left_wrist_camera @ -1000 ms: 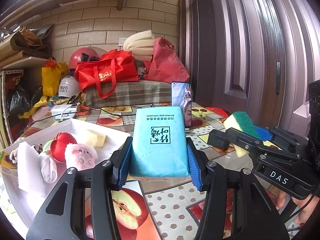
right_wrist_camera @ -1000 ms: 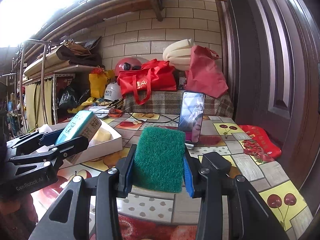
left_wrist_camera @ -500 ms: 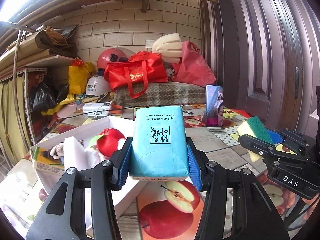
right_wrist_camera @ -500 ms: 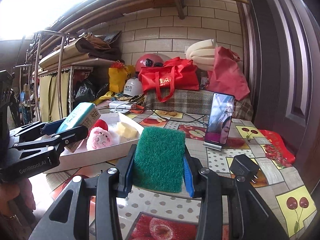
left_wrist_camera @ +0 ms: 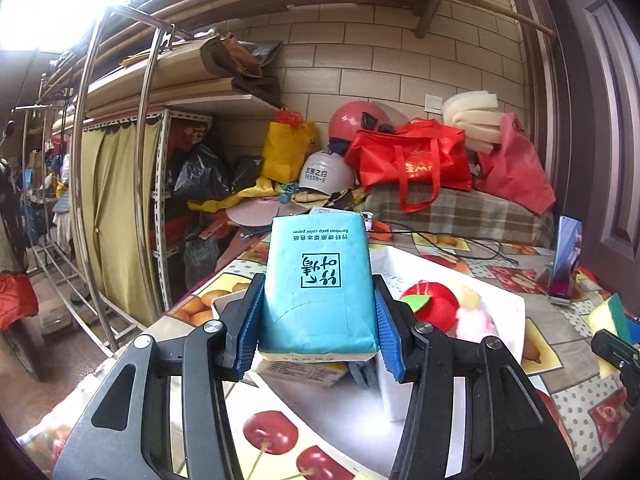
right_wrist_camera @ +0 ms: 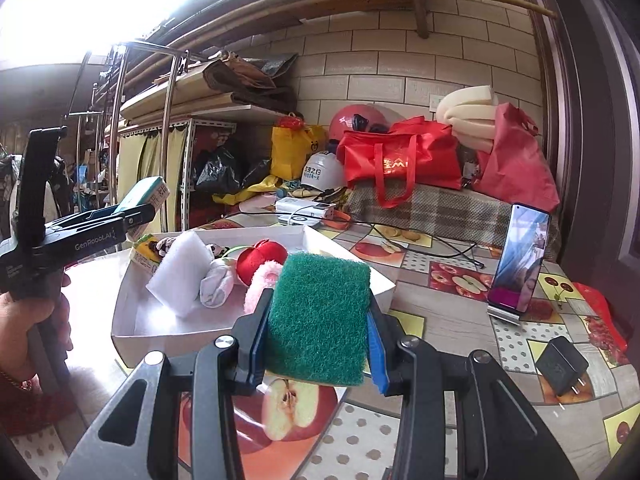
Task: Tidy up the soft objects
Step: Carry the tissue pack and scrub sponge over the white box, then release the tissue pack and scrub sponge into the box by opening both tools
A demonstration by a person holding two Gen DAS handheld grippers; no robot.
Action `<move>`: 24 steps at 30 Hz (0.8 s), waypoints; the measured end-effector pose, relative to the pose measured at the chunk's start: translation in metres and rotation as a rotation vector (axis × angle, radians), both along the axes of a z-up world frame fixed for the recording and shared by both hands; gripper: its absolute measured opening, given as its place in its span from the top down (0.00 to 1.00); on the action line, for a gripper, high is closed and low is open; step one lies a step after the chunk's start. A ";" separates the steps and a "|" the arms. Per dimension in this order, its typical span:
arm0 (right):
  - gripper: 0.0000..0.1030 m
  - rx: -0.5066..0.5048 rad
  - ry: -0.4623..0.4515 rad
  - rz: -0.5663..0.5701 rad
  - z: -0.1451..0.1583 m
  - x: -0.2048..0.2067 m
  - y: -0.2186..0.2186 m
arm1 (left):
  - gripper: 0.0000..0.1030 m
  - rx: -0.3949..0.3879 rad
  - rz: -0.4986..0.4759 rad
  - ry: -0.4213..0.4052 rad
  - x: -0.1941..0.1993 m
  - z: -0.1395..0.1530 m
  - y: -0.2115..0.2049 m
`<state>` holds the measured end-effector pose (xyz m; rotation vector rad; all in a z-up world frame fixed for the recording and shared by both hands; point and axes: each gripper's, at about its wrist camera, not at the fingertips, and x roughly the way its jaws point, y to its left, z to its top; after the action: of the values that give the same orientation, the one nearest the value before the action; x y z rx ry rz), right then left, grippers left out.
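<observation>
My left gripper (left_wrist_camera: 318,328) is shut on a blue tissue pack (left_wrist_camera: 320,284), held above the near left end of the white tray (left_wrist_camera: 508,300). From the right wrist view that pack (right_wrist_camera: 144,194) hangs left of the tray (right_wrist_camera: 336,242). My right gripper (right_wrist_camera: 318,340) is shut on a green-topped scrub sponge (right_wrist_camera: 320,316), just in front of the tray's near right corner. In the tray lie a red plush apple (right_wrist_camera: 260,258), a pink plush toy (right_wrist_camera: 260,284), a white foam block (right_wrist_camera: 180,276) and a small white plush (right_wrist_camera: 216,284).
A phone on a stand (right_wrist_camera: 520,258) and a black charger plug (right_wrist_camera: 562,366) sit on the fruit-pattern tablecloth to the right. Red bags (right_wrist_camera: 396,160), helmets and foam crowd the back. A metal rack (left_wrist_camera: 116,184) and shelves stand off the table's left edge.
Both grippers swung left with their loads. The tissue pack moved from beside the tray to over its near left end; the sponge came up to the tray's near right corner.
</observation>
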<state>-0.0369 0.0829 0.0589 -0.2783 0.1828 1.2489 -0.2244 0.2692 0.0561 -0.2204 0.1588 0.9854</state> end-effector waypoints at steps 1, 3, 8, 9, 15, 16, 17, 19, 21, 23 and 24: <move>0.61 -0.004 0.004 0.012 0.000 -0.002 0.006 | 0.51 -0.005 0.010 -0.003 -0.001 0.000 0.007; 0.61 -0.009 0.023 0.038 -0.001 -0.006 0.018 | 0.51 -0.017 0.022 -0.010 -0.004 -0.002 0.018; 0.61 -0.016 0.057 0.081 -0.001 -0.015 0.044 | 0.51 -0.016 0.003 -0.018 0.000 -0.002 0.034; 0.61 -0.020 0.052 0.088 -0.001 -0.018 0.049 | 0.51 -0.011 -0.006 -0.022 0.001 -0.001 0.036; 0.61 -0.053 0.019 0.137 -0.001 -0.030 0.078 | 0.51 -0.022 -0.133 0.001 0.021 0.001 0.040; 0.61 -0.060 0.027 0.140 -0.001 -0.029 0.082 | 0.51 -0.024 -0.152 0.023 0.027 0.001 0.040; 0.61 -0.068 0.038 0.138 -0.001 -0.027 0.086 | 0.51 -0.027 -0.174 0.045 0.033 0.001 0.039; 0.59 -0.079 0.064 0.135 -0.002 -0.023 0.091 | 0.51 -0.026 -0.207 0.088 0.045 0.001 0.038; 0.58 -0.083 0.084 0.131 -0.003 -0.020 0.092 | 0.42 -0.006 -0.206 0.111 0.052 0.001 0.033; 0.37 -0.092 0.094 0.132 -0.003 -0.018 0.093 | 0.12 0.010 -0.185 0.126 0.055 0.002 0.031; 0.25 -0.097 0.093 0.127 -0.004 -0.019 0.093 | 0.00 0.015 -0.180 0.122 0.054 0.002 0.030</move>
<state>-0.0560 0.1762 0.0550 -0.3199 0.3105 1.3826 -0.1705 0.2994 0.0580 -0.1294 0.2774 0.8203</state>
